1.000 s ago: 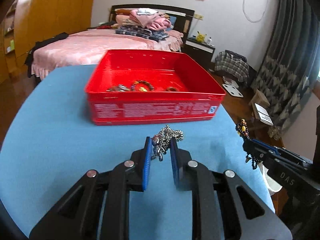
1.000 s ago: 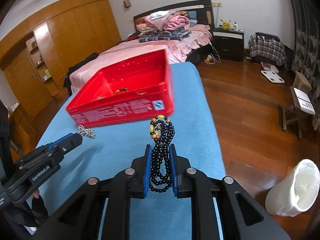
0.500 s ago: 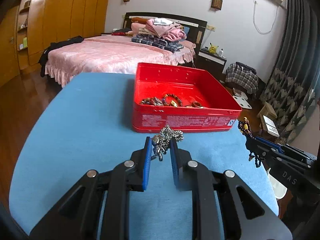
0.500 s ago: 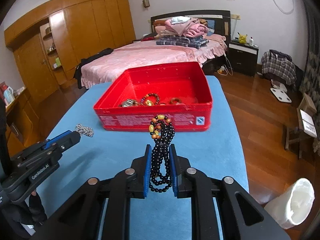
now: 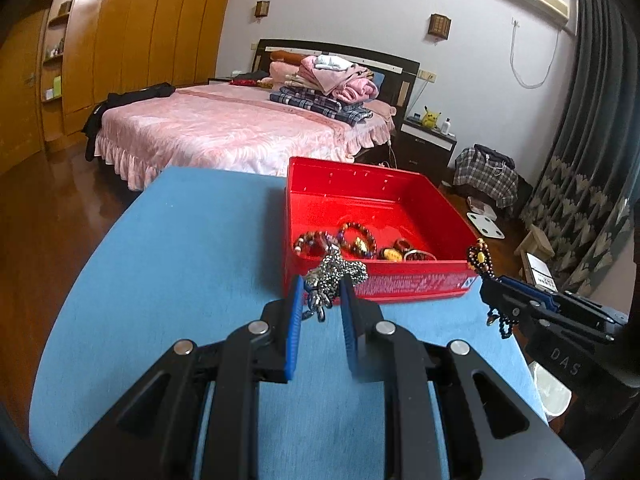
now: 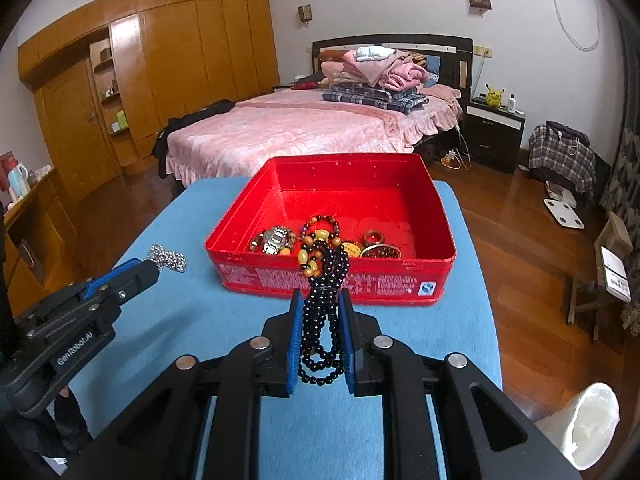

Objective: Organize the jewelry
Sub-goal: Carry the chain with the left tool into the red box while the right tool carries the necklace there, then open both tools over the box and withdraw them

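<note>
A red box (image 5: 404,288) (image 6: 440,216) stands on the blue table (image 5: 180,264) (image 6: 472,312) and holds several bracelets (image 5: 358,238) (image 6: 276,240). My left gripper (image 5: 320,294) is shut on a silver chain (image 5: 340,270), held above the table just before the box's near left corner; the chain also shows in the right wrist view (image 6: 168,256). My right gripper (image 6: 320,304) is shut on a black bead necklace (image 6: 324,280) with amber beads, held before the box's near wall; it also shows in the left wrist view (image 5: 480,258).
A bed (image 6: 304,128) with folded clothes stands behind the table. A white bin (image 6: 588,424) stands on the wood floor at the right. A nightstand (image 6: 494,136) and a wardrobe (image 6: 160,64) line the walls.
Both grippers have risen and moved with their jewelry toward the box. The box's inside and its bracelets now show more fully.
</note>
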The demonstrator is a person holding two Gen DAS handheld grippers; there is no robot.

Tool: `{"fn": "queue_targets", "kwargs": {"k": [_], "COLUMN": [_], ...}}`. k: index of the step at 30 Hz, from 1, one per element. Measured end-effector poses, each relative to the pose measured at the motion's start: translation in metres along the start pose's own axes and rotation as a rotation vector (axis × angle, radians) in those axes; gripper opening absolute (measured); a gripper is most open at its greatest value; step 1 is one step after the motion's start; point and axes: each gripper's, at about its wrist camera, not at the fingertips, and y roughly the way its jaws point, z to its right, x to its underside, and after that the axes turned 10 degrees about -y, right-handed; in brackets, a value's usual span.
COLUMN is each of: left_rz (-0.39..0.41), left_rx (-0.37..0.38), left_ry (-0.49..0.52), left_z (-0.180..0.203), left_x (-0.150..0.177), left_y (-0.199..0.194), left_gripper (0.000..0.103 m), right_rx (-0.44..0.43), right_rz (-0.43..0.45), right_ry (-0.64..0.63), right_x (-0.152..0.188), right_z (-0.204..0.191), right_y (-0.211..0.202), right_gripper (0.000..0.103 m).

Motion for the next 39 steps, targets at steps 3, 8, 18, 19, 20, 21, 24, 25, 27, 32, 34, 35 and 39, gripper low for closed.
{"fn": "queue_targets", "kwargs": {"k": [3, 8, 18, 19, 20, 21, 24, 25, 27, 32, 34, 35, 39], "left_rz": [0.009, 0.011, 0.016, 0.018, 0.019, 0.018, 0.019, 0.017, 0.010, -0.005, -0.022, -0.026, -0.048], "left_rx": [0.007, 0.017, 0.031, 0.031, 0.031, 0.032, 0.033, 0.035, 0.038, 0.037, 0.042, 0.040, 0.038], "left_ry": [0.004, 0.012, 0.015, 0.018, 0.020, 0.022, 0.032, 0.034, 0.039, 0.057, 0.062, 0.064, 0.067], "left_z": [0.003, 0.007, 0.019, 0.020, 0.021, 0.022, 0.027, 0.029, 0.031, 0.040, 0.044, 0.044, 0.041], "left_x": [-0.006, -0.015, -0.037, -0.040, -0.042, -0.045, -0.050, -0.053, -0.056, -0.067, -0.070, -0.071, -0.073], "left_y": [0.003, 0.014, 0.040, 0.043, 0.045, 0.049, 0.057, 0.060, 0.068, 0.094, 0.106, 0.111, 0.124], "left_gripper": [0.017, 0.017, 0.017, 0.017, 0.017, 0.017, 0.017, 0.017, 0.017, 0.017, 0.018, 0.019, 0.048], "right_rx": [0.006, 0.017, 0.025, 0.022, 0.022, 0.023, 0.020, 0.013, 0.007, 0.002, -0.004, -0.004, 0.023], "right_rz": [0.005, 0.017, 0.040, 0.042, 0.042, 0.042, 0.042, 0.045, 0.040, 0.031, 0.025, 0.020, 0.014], "right_ry": [0.002, -0.002, 0.001, 0.004, 0.005, 0.004, 0.005, 0.012, 0.023, 0.030, 0.036, 0.036, 0.038], "right_x": [-0.007, -0.018, -0.041, -0.042, -0.044, -0.046, -0.051, -0.054, -0.058, -0.066, -0.068, -0.068, -0.066], "right_z": [0.003, 0.007, 0.022, 0.024, 0.025, 0.027, 0.032, 0.034, 0.039, 0.049, 0.055, 0.057, 0.065], "right_y": [0.005, 0.011, 0.027, 0.029, 0.030, 0.033, 0.041, 0.045, 0.053, 0.074, 0.086, 0.089, 0.093], "right_gripper": [0.017, 0.017, 0.017, 0.017, 0.017, 0.017, 0.017, 0.017, 0.017, 0.017, 0.022, 0.029, 0.048]}}
